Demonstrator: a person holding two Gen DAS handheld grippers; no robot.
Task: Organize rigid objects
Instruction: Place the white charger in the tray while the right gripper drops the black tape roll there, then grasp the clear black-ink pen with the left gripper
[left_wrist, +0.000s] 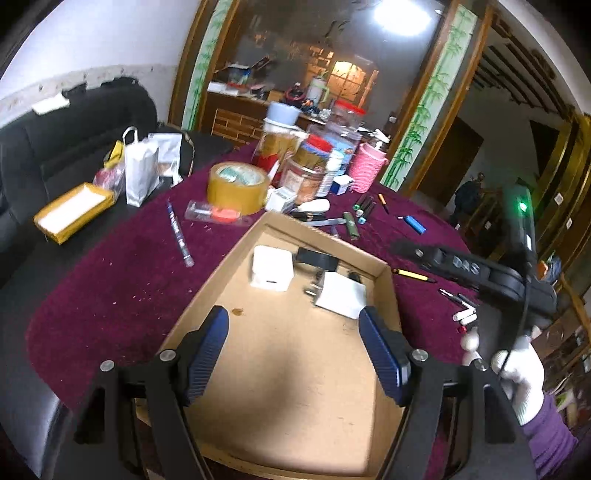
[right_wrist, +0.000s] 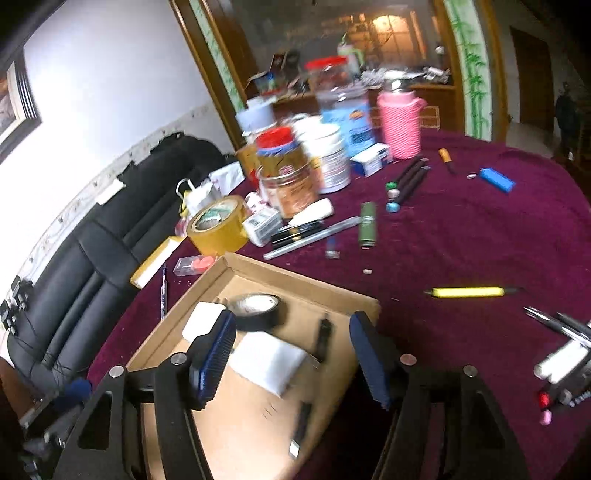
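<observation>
An open cardboard box (left_wrist: 325, 230) lies on a maroon tablecloth. It holds a white cube charger (left_wrist: 272, 268), a black adapter (left_wrist: 317, 258) and a white plug charger (left_wrist: 341, 295). My left gripper (left_wrist: 294, 317) hovers open over the box floor with nothing between its blue pads. In the right wrist view the box (right_wrist: 295, 273) also holds a black tape roll (right_wrist: 256, 310) and a dark pen (right_wrist: 323, 338). My right gripper (right_wrist: 293, 325) stands open above the white charger (right_wrist: 267, 363), not touching it. A white-gloved hand (left_wrist: 521, 373) holds the right gripper's body (left_wrist: 480, 269) at the right.
Loose on the cloth are a yellow pen (right_wrist: 469, 292), a green tube (right_wrist: 368, 223), a blue lighter (right_wrist: 496, 180), a silver pen (right_wrist: 314, 238) and dark markers (right_wrist: 410, 181). Behind stand jars (right_wrist: 288, 173), a yellow tape roll (right_wrist: 218, 225) and a pink bottle (right_wrist: 400, 123). A black sofa (right_wrist: 92, 251) is at the left.
</observation>
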